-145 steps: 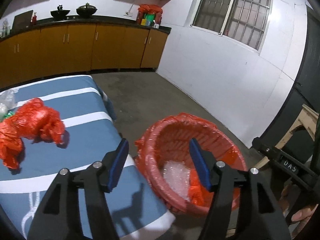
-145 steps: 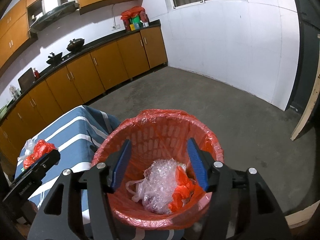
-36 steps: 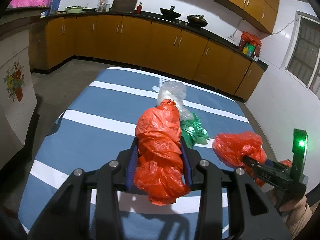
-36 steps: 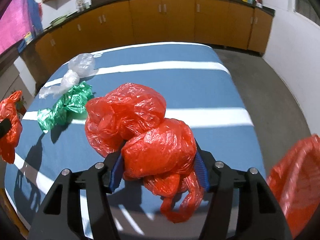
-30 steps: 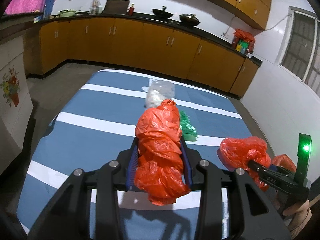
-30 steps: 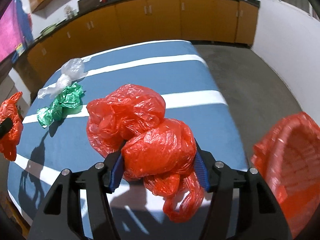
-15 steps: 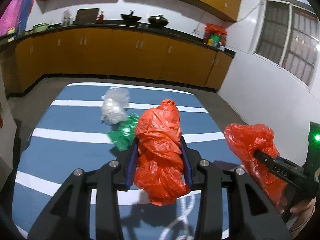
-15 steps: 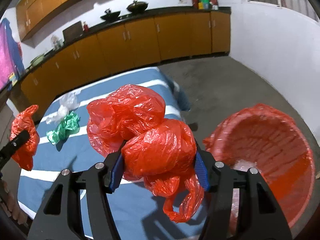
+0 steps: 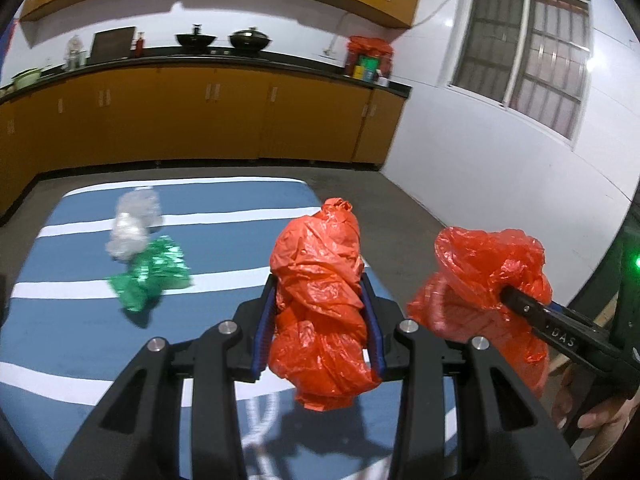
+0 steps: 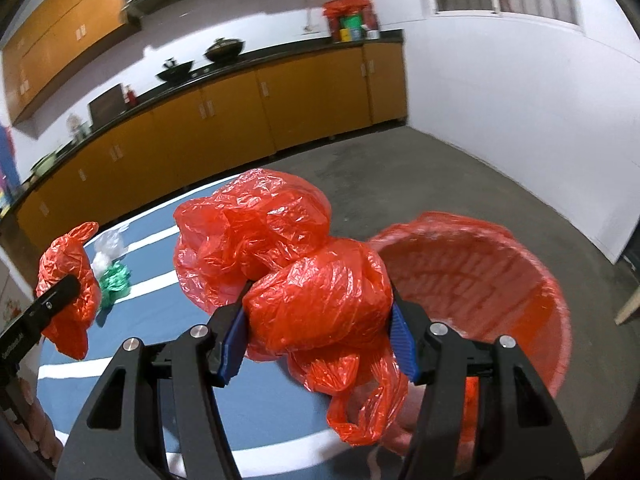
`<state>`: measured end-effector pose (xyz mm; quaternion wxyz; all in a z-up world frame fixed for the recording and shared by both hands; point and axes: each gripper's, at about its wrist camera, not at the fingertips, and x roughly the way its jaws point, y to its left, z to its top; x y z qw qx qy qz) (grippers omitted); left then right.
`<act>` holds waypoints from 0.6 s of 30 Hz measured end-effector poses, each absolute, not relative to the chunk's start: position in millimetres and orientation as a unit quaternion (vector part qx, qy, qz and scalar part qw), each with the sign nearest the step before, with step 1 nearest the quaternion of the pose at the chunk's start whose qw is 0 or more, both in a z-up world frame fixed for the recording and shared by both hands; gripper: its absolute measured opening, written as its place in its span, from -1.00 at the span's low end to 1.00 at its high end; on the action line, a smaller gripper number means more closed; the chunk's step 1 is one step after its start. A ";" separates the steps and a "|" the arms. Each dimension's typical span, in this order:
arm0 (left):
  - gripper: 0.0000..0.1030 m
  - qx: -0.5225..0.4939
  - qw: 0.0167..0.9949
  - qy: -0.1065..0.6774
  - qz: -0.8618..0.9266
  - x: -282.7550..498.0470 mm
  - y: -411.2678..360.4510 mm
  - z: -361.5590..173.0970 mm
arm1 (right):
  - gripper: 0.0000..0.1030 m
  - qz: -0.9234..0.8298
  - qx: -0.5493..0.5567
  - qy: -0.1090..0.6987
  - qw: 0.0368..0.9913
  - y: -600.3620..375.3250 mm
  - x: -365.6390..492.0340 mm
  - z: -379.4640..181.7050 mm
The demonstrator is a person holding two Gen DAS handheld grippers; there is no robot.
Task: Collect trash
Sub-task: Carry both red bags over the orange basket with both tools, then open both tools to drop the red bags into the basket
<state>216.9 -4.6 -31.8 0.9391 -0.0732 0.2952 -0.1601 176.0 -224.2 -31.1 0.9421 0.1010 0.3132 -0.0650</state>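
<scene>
left tongs [image 9: 319, 326], right tongs [image 10: 318, 338] clamped, angled down.

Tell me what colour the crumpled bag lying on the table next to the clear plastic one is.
Green, seen best in the left wrist view.

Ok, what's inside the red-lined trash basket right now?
The trash basket shows only its red liner on the far inner wall. Its bottom is hidden behind the red bag clamped in the right gripper, so any trash inside cannot be seen.
</scene>
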 end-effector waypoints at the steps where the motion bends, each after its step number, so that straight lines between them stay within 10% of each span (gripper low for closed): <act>1: -0.26 -0.072 0.938 0.296 -0.167 217.8 -9.9 -31.5 | 0.17 -0.071 0.103 0.312 0.942 -229.0 173.5 -31.1; 18: -0.26 -0.063 0.908 0.314 -0.270 226.9 -101.9 -40.9 | 0.17 -0.168 0.150 0.279 0.934 -293.4 127.1 -26.4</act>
